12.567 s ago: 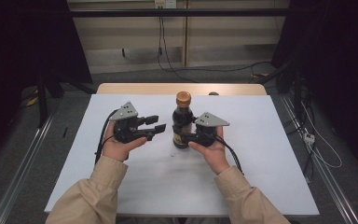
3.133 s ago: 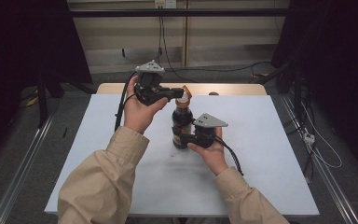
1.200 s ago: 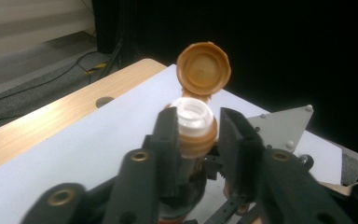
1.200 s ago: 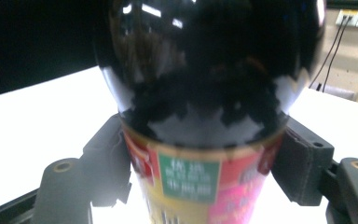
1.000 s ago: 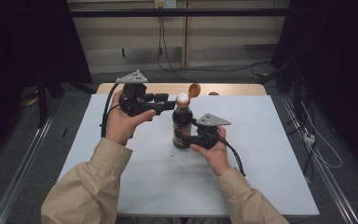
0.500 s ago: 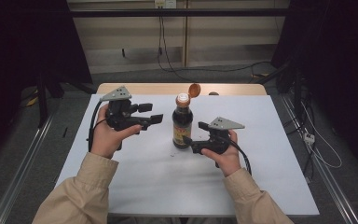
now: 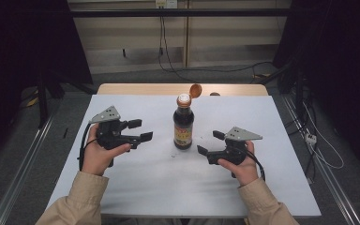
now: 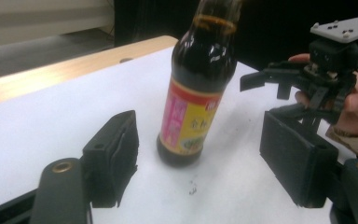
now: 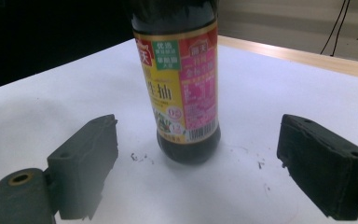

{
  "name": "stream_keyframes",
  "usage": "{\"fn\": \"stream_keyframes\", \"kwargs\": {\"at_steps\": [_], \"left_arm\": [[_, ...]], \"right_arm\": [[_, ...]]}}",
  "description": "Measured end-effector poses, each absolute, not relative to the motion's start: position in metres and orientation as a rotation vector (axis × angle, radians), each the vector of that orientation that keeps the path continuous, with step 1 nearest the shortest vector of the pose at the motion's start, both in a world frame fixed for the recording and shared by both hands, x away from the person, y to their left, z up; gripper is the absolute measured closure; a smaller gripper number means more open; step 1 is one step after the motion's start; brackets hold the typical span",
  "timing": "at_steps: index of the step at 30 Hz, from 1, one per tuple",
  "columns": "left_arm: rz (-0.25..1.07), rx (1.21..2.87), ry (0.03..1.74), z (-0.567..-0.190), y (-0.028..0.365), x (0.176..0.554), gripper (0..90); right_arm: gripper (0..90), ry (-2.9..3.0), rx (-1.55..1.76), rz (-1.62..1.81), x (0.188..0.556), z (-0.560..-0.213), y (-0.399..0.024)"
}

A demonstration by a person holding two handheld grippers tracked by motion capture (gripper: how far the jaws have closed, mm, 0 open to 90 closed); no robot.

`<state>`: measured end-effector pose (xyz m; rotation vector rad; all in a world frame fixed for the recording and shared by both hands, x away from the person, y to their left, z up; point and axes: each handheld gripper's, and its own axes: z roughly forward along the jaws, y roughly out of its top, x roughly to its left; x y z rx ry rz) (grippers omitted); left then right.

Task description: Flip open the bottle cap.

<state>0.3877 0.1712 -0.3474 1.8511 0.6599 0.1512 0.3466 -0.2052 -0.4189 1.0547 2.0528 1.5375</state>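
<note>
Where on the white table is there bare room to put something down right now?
Bare patches: the near strip of the white table between the two sleeves, the far left corner behind the left tool, and the far right corner beyond the right tool. It is crowded mid-table, where both open tools flank the sauce bottle with its cap flipped open.

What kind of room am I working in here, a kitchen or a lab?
Most likely a lab recording bay, not a kitchen: black curtains flank a white-topped table, loose cables cross the floor, and one soy sauce bottle stands there.
</note>
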Motion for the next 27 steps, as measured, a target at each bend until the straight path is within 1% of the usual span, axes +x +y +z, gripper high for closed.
{"fn": "stream_keyframes", "kwargs": {"at_steps": [12,18,27], "left_arm": [[0.149,1.846,0.672,-0.379,0.186,0.379,18.4],[0.147,1.855,0.688,-0.391,0.192,0.376,17.6],[0.161,1.847,0.682,-0.398,0.199,0.37,16.5]], "right_arm": [[12.4,2.049,1.044,1.523,0.332,-0.422,-0.223],[12.4,2.053,1.046,1.512,0.326,-0.424,-0.23],[12.7,2.06,1.052,1.497,0.319,-0.428,-0.24]]}}
